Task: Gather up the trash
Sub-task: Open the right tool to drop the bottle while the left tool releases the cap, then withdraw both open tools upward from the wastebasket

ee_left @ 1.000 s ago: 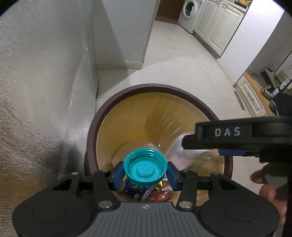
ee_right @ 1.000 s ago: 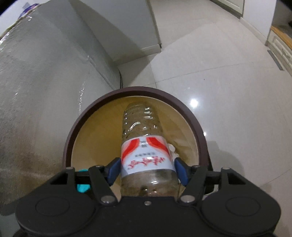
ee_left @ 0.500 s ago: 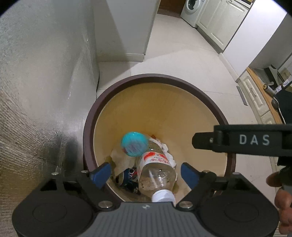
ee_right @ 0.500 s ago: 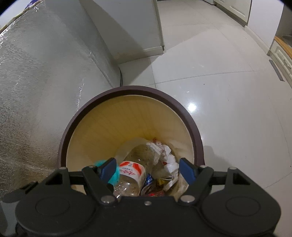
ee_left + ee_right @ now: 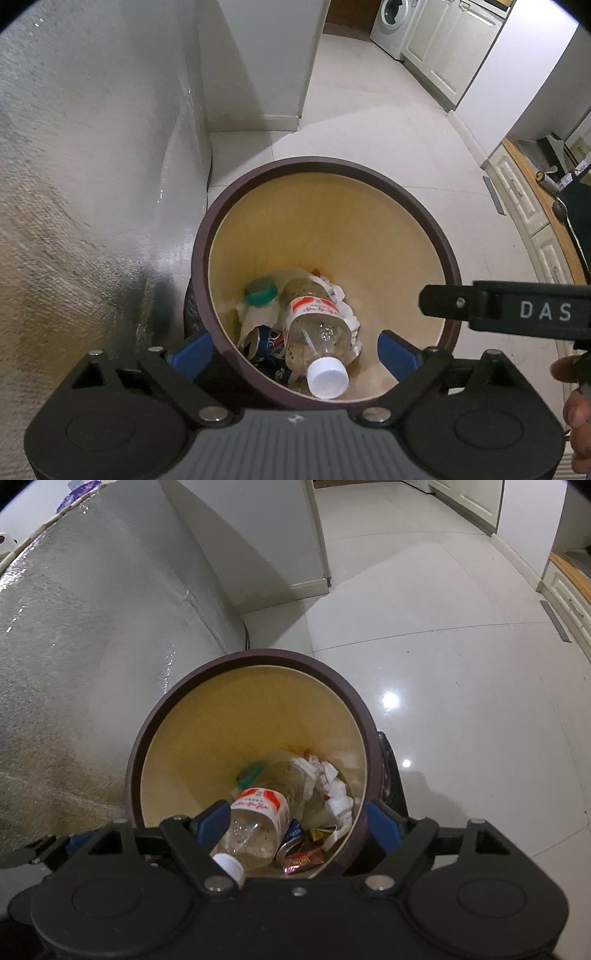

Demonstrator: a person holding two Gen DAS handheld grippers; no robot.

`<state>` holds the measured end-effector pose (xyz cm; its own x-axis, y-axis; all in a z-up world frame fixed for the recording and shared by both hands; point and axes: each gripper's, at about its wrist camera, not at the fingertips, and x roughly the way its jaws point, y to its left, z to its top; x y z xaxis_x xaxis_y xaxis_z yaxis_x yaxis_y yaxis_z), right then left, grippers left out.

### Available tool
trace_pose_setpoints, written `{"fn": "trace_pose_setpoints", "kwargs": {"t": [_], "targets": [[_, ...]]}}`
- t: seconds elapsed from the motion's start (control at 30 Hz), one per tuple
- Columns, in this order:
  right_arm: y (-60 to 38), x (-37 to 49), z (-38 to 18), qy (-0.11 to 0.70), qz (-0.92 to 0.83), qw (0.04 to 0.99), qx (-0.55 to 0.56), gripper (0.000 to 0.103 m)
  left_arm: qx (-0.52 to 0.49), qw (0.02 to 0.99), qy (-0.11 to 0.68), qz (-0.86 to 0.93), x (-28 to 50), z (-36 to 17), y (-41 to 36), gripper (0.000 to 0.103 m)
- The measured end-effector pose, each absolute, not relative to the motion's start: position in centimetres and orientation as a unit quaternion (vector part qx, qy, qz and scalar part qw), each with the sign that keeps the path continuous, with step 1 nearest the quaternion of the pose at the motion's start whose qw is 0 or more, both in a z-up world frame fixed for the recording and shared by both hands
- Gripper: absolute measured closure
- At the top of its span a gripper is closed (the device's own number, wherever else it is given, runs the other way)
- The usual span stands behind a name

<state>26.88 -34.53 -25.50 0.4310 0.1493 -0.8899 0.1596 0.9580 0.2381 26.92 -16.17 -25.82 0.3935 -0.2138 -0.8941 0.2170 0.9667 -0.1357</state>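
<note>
A round bin with a dark brown rim (image 5: 424, 206) (image 5: 255, 657) and a tan inside stands on the floor below both grippers. In it lie a clear plastic bottle (image 5: 314, 328) (image 5: 258, 823) with a red and white label, a teal lid (image 5: 260, 291) (image 5: 251, 773), a blue can (image 5: 264, 341), crumpled white tissue (image 5: 334, 790) and a brown wrapper (image 5: 301, 860). My left gripper (image 5: 295, 349) hangs above the bin, its jaws opening with nothing held. My right gripper (image 5: 295, 821) is also over the bin, its jaws opening and empty. The right gripper's black body (image 5: 517, 310) shows in the left wrist view.
A silvery padded surface (image 5: 74, 184) (image 5: 92, 646) stands right beside the bin on the left. A white cabinet corner (image 5: 266, 74) stands behind it. Glossy white floor tiles (image 5: 461, 664) spread to the right. White cupboards and a washing machine (image 5: 391, 26) are far off. A hand (image 5: 576, 406) shows at the right edge.
The left gripper let go of the teal lid and the right gripper let go of the bottle. Both fell into the bin. Both jaws spread wider and both grippers rose a little.
</note>
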Motion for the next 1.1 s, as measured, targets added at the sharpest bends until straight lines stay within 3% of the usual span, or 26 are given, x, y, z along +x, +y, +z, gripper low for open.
{"fn": "trace_pose_setpoints", "kwargs": {"t": [0.43,1.1], "targets": [[-35.3,21.3,-20.3,0.48,-0.009,0.869,0.125,0.006,0.006,0.855,0.506,-0.115,23.3,-20.3,-15.9,0.0],[-33.8,11.6,-8.2,0.356,-0.022,0.93,0.086,0.0,0.003,0.915,0.385,-0.123,14.3,-6.5,-11.7,0.0]]}}
